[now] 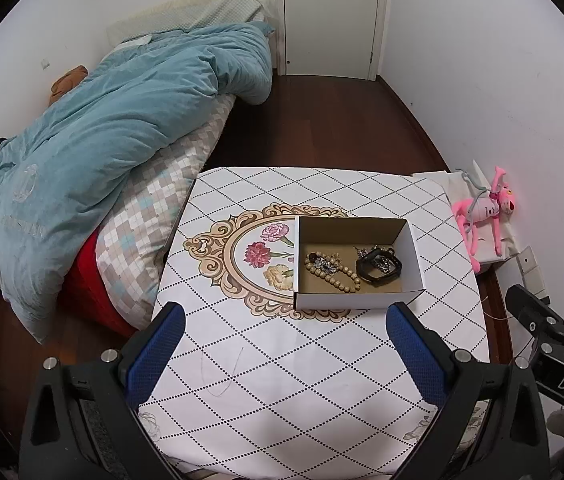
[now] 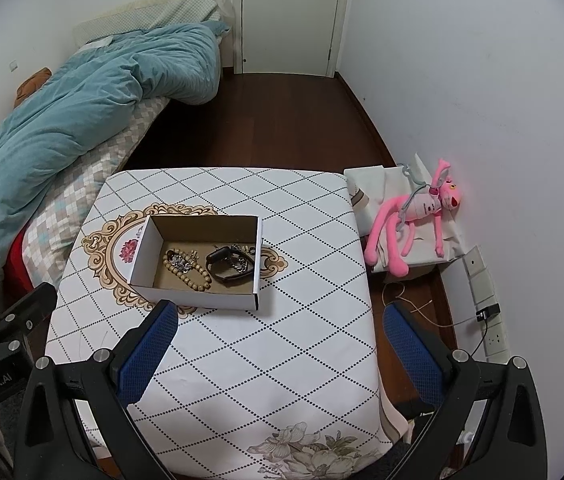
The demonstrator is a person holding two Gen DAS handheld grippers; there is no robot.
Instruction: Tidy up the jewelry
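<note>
A small open cardboard box (image 1: 355, 298) (image 2: 198, 298) stands on the table with the patterned white cloth (image 1: 282, 380) (image 2: 262, 360). Inside lie a tan bead bracelet (image 1: 333, 276) (image 2: 196, 276), a silvery jewelled piece (image 1: 323, 265) (image 2: 180, 262) on it, a black watch-like band (image 1: 377, 268) (image 2: 228, 268) and a silver chain (image 1: 383, 264) (image 2: 244, 266). My left gripper (image 1: 285, 314) is open and empty, held above the table's near half. My right gripper (image 2: 280, 312) is open and empty, near the box's front right.
A bed with a teal quilt (image 1: 102, 140) (image 2: 62, 120) lies left of the table. A pink plush toy (image 1: 481, 212) (image 2: 413, 216) rests on white bags by the right wall. A white door (image 1: 329, 16) (image 2: 289, 16) stands at the back. Wall sockets with cables (image 2: 485, 312) are at right.
</note>
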